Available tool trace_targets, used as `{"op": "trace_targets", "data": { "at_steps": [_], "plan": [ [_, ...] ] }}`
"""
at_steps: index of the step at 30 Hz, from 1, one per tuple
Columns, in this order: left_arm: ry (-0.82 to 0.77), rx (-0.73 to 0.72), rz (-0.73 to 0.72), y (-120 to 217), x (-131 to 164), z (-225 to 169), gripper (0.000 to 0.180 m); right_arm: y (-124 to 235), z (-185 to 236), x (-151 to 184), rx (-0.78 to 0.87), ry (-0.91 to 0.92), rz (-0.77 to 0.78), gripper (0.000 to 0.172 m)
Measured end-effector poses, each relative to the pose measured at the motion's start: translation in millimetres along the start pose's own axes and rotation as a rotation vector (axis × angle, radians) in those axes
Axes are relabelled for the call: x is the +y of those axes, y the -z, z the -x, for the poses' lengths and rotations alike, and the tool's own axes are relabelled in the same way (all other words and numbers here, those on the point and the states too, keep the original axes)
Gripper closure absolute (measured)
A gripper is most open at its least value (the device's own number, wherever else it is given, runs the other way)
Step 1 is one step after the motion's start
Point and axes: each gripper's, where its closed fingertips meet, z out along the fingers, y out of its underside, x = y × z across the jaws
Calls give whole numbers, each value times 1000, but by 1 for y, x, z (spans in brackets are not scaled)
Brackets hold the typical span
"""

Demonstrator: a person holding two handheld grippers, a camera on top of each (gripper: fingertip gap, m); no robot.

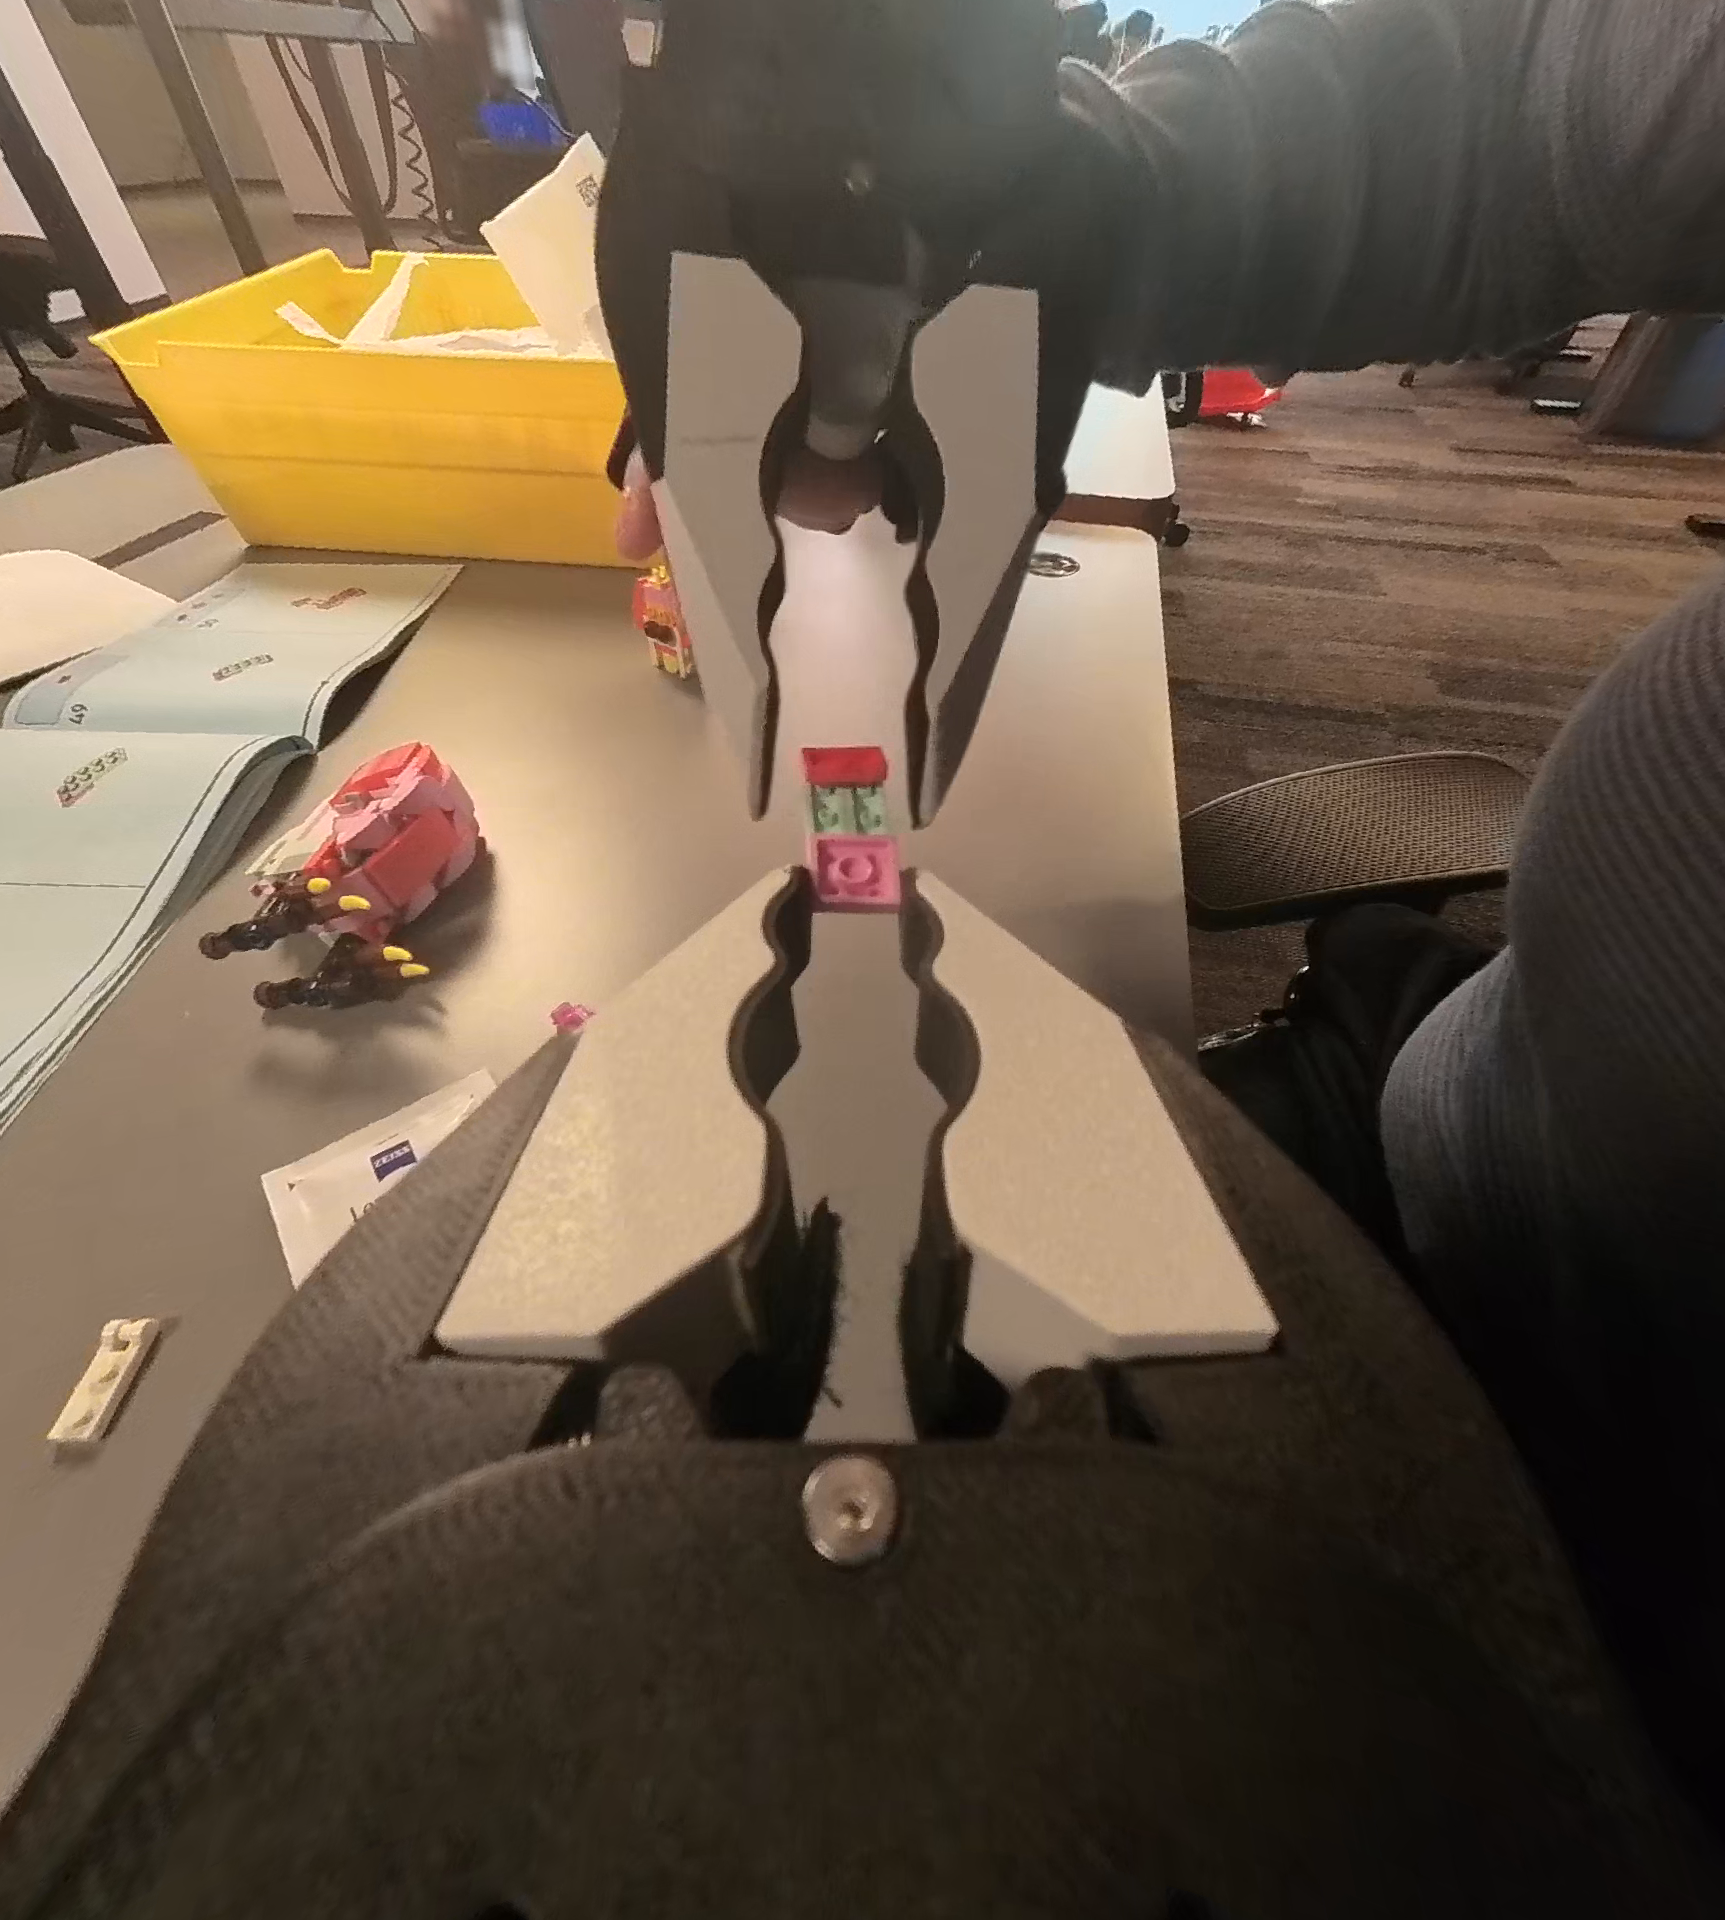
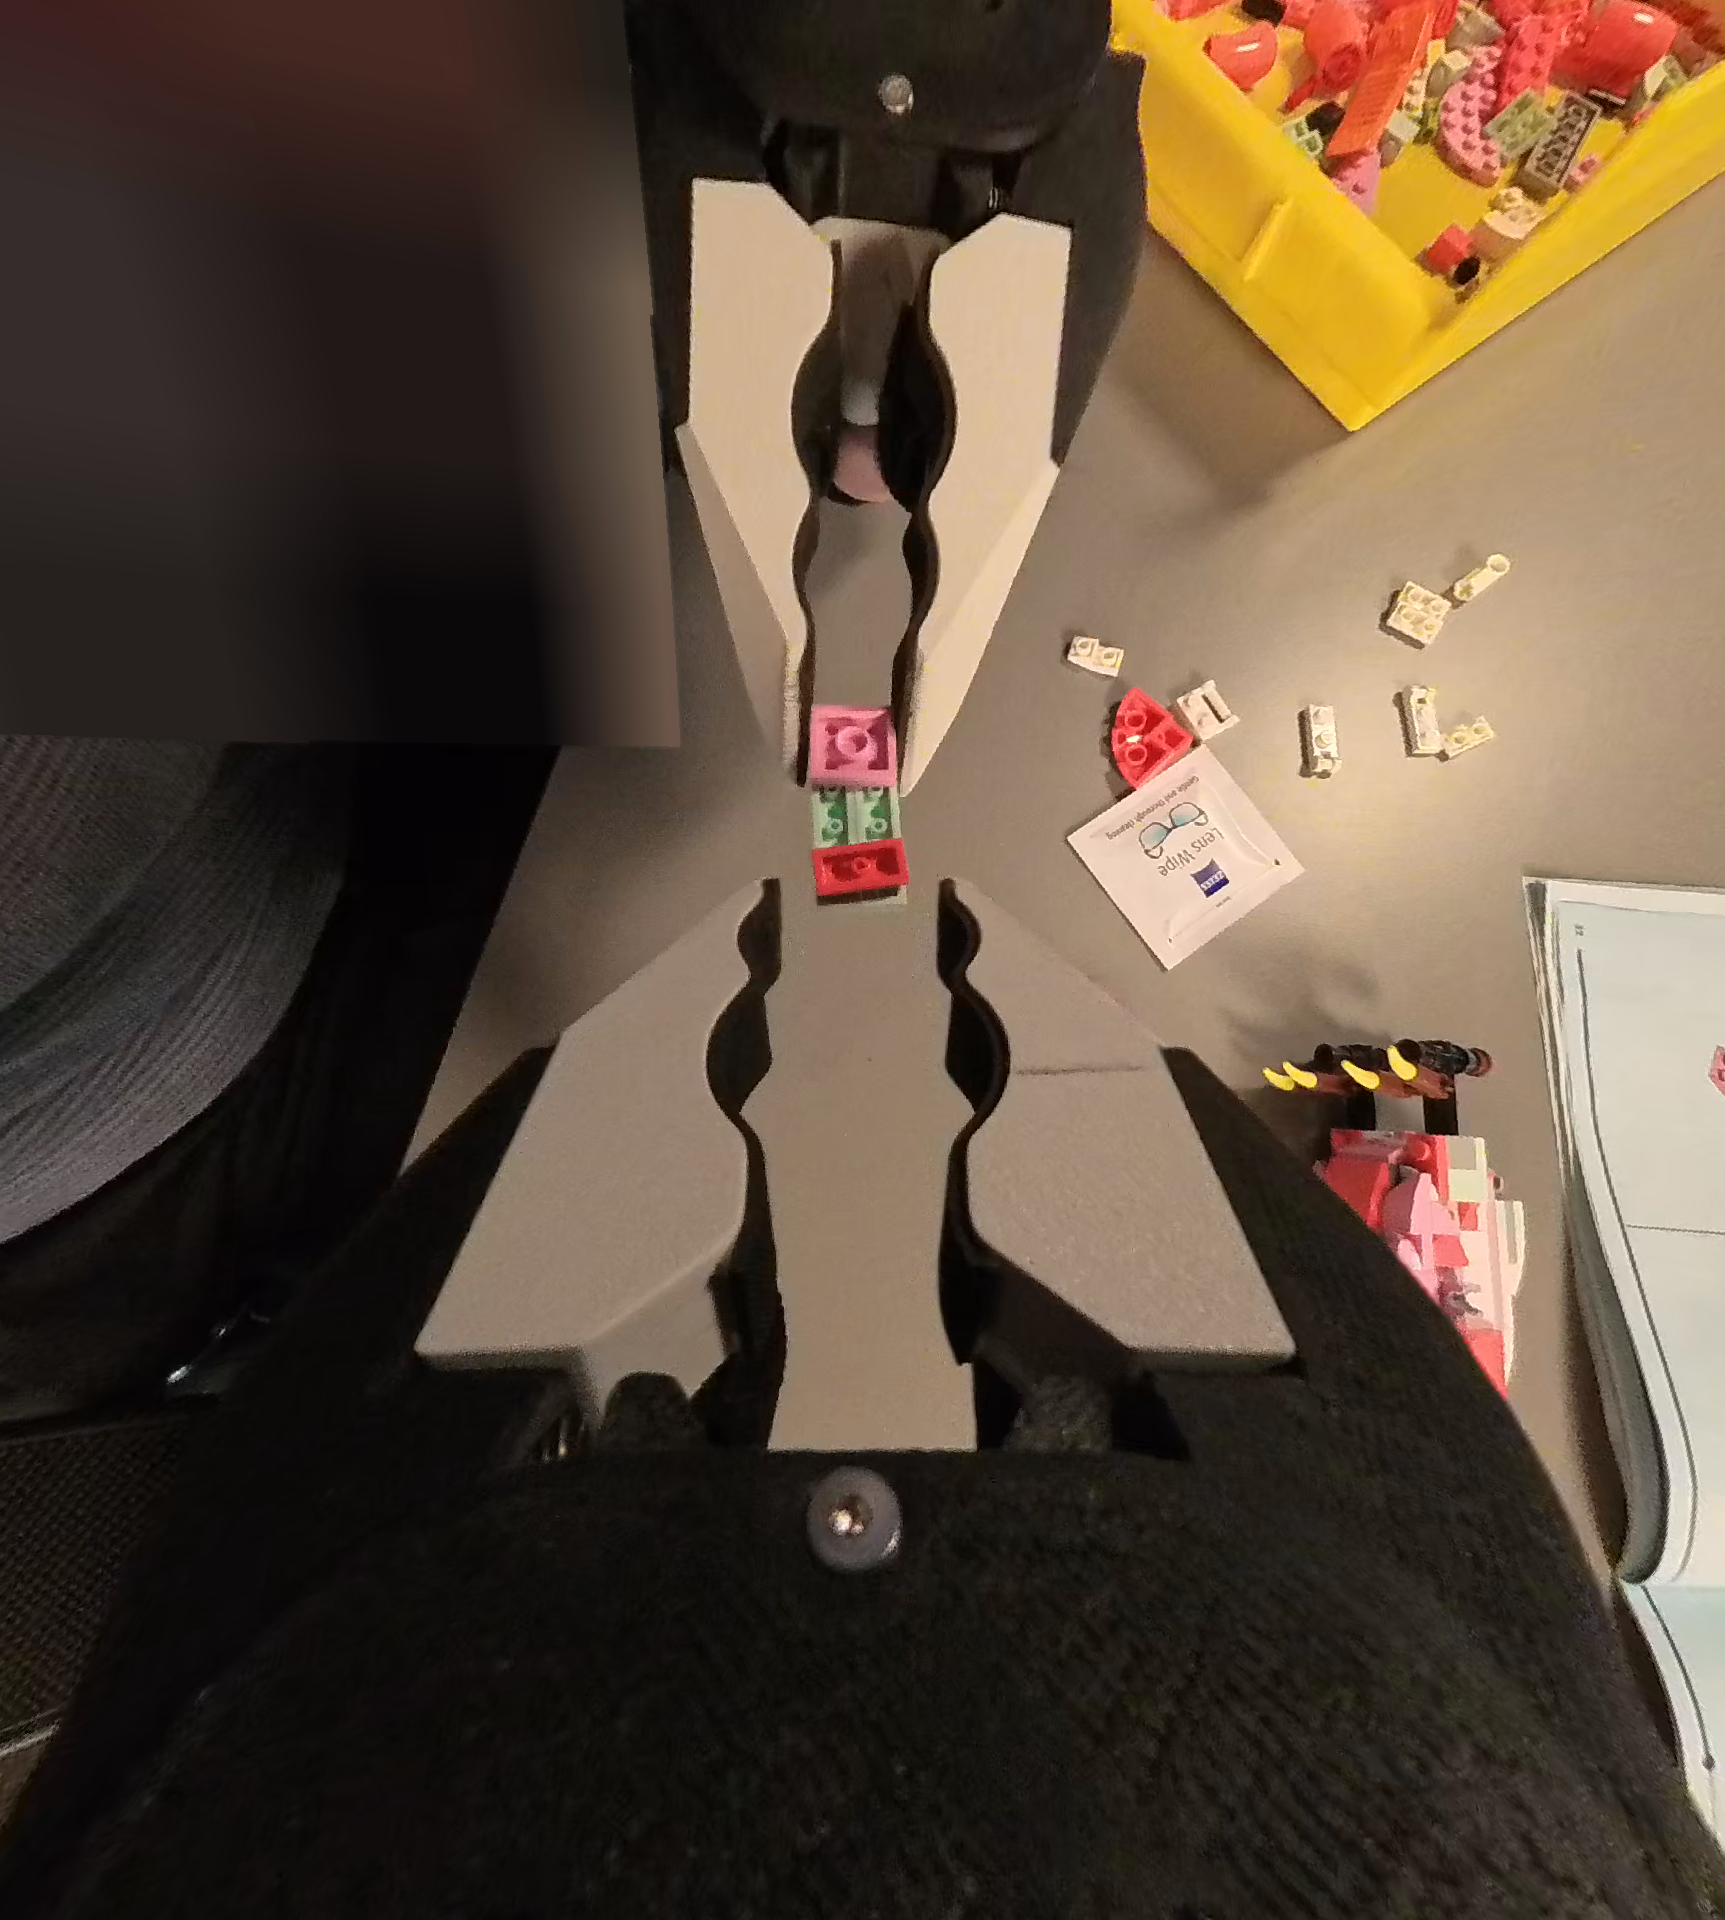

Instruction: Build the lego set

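Landmark: small brick assembly [image 1: 850, 831], a strip of pink [image 2: 850, 744], green [image 2: 856, 815] and red [image 2: 858, 869] parts, carried above the grey table [image 1: 567, 727] between two opposed grippers.
Left gripper [image 1: 856, 894]: fingers pinch the pink end of the assembly; both tips [image 1: 780, 902] sit against its sides. This appears to be the only support, so the strip stands out from the tips like a cantilever.
Right gripper [image 2: 856, 896]: fingers spread, one tip [image 2: 762, 902] on each side of the red end, with a clear gap to the part. It faces the left gripper head-on, aligned on the same strip, and presses on nothing.
Orientation: stud sockets of all three parts face the right wrist view, so the underside is turned that way.
Built model [image 1: 370, 862]: red and pink, with dark clawed legs; lies on the table left of the assembly in the left wrist view, well apart.
Instruction booklet [image 1: 58, 935]: open, beyond the model.
Yellow bin [image 2: 1357, 312]: holds loose bricks, at the far side of the table from the assembly.
Wipe sachet [image 2: 1185, 857]: flat on the table near the assembly, beside a red curved piece [image 2: 1149, 732] and several white pieces [image 2: 1320, 740].
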Motion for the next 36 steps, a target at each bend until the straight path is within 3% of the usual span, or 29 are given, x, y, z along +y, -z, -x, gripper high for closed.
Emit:
{"op": "trace_targets", "data": {
  "at_steps": [17,24,28,31,36],
  "plan": [
    [-1,4,6,-1,1,-1,165,6,1,-9,1,9,-43,157],
    [3,-2,4,0,1,0,165,4,0,-8,13,5,-15,155],
    [22,-15,1,0,1,3,165,4,-1,-7,34,11,-7,144],
    [55,-48,-4,1,1,10,165,5,-7,-10,117,43,-12,131],
    [137,-100,-30,3,-1,25,165,7,-35,-4,570,397,155,125]
  ]
}}
